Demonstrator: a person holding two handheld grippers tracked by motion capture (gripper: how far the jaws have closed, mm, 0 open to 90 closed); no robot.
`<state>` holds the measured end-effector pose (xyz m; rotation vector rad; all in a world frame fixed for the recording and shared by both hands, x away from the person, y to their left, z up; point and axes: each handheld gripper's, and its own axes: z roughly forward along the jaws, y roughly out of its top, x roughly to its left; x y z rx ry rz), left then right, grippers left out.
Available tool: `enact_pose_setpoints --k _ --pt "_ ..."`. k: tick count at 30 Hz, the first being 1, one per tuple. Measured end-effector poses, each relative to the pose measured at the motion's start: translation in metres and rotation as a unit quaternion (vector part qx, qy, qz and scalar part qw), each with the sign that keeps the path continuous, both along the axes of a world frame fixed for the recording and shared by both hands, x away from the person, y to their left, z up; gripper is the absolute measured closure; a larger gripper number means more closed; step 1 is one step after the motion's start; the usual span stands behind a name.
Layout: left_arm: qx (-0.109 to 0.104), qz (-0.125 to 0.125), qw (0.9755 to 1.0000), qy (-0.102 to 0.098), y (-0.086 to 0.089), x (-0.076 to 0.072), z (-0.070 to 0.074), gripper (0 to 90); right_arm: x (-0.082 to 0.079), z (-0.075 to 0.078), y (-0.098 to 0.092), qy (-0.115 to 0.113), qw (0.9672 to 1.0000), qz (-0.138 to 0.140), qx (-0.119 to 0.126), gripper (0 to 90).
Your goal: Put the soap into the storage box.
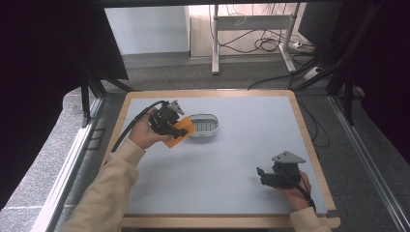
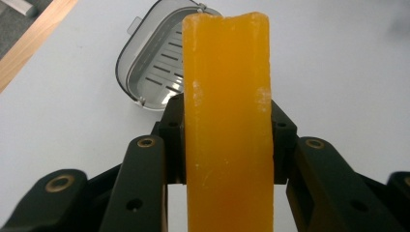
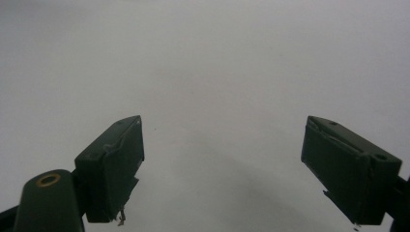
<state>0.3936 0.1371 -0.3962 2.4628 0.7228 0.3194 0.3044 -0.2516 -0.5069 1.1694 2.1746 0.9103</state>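
Now your left gripper (image 2: 227,145) clamps the orange soap bar (image 2: 227,121) near the table's left edge; next lower it into the soap dish (image 1: 205,126); your right gripper (image 3: 222,164) stands apart.

Soft, even light falls on the desk (image 1: 232,159); dark surroundings frame the high view. The right gripper view looks hazy and low in contrast, with faint shadows. The left gripper view's near foreground is slightly soft.

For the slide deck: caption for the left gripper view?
Left hand-held gripper clamps orange soap-like bar above grey slotted dish.
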Motion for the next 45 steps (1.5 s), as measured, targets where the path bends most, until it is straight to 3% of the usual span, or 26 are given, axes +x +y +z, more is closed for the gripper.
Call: enact_pose_setpoints --k 5,22,45 --pt "-0.003 -0.005 1.0000 -0.003 -0.005 0.003 0.003 62.0 0.000 0.000 0.000 -0.001 1.0000 0.000 0.001 15.5" --pt "0.019 -0.026 0.9995 -0.003 -0.024 0.018 0.003 62.0 0.001 -0.001 0.000 0.000 1.0000 0.000 -0.001 15.5" --pt "0.035 -0.042 0.9985 -0.011 -0.033 0.045 0.004 62.0 0.001 -0.002 -0.001 0.001 1.0000 -0.001 -0.004 15.3"
